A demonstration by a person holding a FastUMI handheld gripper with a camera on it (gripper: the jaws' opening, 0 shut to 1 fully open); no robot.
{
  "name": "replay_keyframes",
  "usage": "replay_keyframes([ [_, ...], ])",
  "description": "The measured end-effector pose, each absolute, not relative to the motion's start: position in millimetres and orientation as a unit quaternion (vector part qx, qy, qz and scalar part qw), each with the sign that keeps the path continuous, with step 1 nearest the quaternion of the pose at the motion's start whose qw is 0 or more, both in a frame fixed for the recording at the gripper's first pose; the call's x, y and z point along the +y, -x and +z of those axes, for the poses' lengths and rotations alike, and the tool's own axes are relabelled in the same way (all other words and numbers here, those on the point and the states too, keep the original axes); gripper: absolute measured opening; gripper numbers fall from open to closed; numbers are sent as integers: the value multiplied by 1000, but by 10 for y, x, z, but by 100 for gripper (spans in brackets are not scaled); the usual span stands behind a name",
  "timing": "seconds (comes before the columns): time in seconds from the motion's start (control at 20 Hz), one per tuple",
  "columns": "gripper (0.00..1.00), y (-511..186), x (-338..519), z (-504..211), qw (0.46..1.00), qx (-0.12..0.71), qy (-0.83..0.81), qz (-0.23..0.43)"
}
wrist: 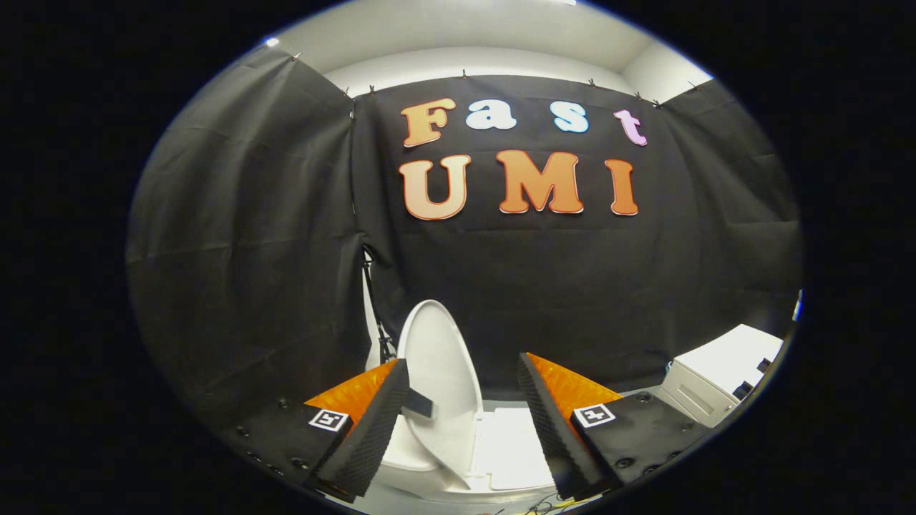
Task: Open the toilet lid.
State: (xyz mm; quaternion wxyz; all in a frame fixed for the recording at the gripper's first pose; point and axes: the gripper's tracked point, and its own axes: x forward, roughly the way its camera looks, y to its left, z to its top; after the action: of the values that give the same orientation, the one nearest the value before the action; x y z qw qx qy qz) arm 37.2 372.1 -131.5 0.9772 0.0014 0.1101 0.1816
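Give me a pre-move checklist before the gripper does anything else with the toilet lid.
1. Lid raised: ok, it stands upright, edge-on, between the fingers and beyond them.
2. Gripper free of the lid: ok, fingers are spread wide with nothing pressed between them.
3. Left finger clear of the lid: cannot tell, its tip overlaps the lid's edge in this view.
4. Right finger clear: ok, a gap shows between it and the lid.
5. Lid resting stably against its stop: cannot tell, the hinge and what is behind the lid are hidden.
6. White unit to the right out of the way: ok, it sits well beyond the right finger.
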Motion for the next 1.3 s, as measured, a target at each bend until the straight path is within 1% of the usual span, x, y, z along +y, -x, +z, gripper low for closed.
replay_keyframes([
  [0.3,98,-536,2842,-1054,981,118,-2,155],
  [0.55,98,-714,2156,-663,986,100,-21,128],
  [0.95,98,-948,1210,-254,993,70,-32,93],
  [1.15,96,-1030,878,-149,994,65,-42,81],
  [1.3,98,-1054,726,-132,995,60,-31,76],
])
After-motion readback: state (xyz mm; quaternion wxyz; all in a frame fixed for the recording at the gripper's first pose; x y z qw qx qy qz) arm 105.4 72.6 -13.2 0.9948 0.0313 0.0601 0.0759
